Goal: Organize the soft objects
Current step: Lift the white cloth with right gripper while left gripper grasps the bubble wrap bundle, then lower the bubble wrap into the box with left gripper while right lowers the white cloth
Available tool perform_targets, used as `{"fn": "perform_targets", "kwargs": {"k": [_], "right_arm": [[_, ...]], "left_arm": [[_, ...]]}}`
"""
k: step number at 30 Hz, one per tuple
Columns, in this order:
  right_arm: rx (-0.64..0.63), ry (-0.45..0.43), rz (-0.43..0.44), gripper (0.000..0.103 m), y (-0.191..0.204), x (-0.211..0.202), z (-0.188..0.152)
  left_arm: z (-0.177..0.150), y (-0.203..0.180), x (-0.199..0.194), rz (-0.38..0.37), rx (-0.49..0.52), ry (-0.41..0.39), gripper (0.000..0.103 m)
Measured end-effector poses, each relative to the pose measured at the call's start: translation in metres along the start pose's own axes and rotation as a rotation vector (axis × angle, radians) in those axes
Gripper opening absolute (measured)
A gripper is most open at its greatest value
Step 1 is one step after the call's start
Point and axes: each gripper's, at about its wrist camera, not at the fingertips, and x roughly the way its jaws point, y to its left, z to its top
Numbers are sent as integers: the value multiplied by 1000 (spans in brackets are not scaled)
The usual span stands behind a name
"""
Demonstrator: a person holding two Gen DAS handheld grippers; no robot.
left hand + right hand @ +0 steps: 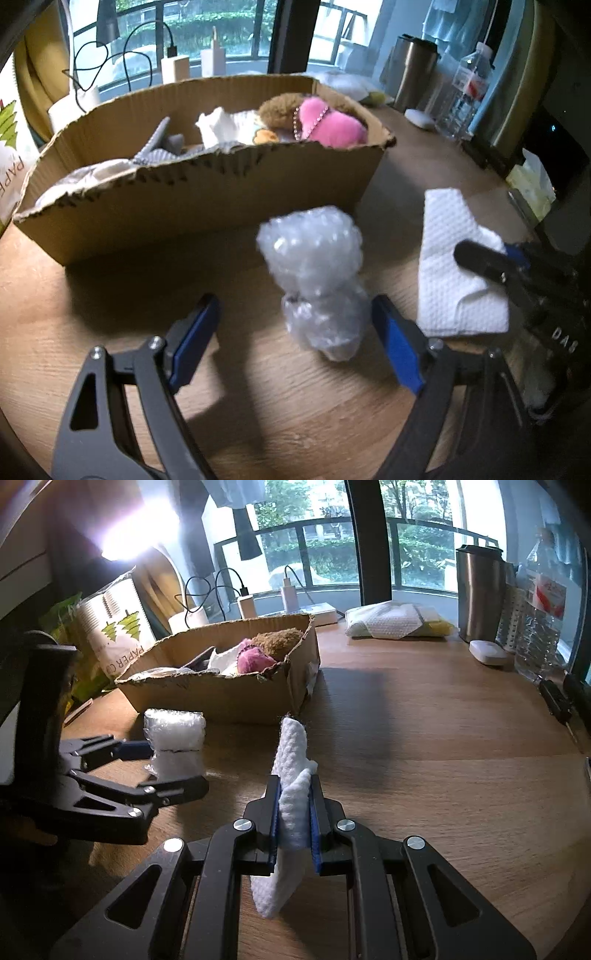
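left gripper (291,332) fingers apart around bubble wrap (314,273), right gripper (294,808) clamped on tissue (291,775), box (207,192) behind

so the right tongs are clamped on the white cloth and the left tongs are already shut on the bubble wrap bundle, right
Not quite. The left tongs are open around the bubble wrap bundle, blue pads apart on either side of it, as the left wrist view shows. The right tongs are indeed clamped on the white cloth.
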Motion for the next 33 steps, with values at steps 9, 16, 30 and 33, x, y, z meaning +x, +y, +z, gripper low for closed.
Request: {"fn": "perform_targets", "kwargs": {"k": [9,16,30,33], "right_arm": [[-33,-38,2,15,14,-9,15],[-62,-50,-3,15,28,-13,24],[-138,-102,8,15,67,-25,53],[-152,-112,16,15,75,-24,61]], "left_arm": [[-7,16,-11,-52,-29,-35,32],[-8,20,-29,-70,-12,-91,24],[-4,52,-92,-42,-40,-227,24],[-1,59,-102,-31,-31,-253,24]]}}
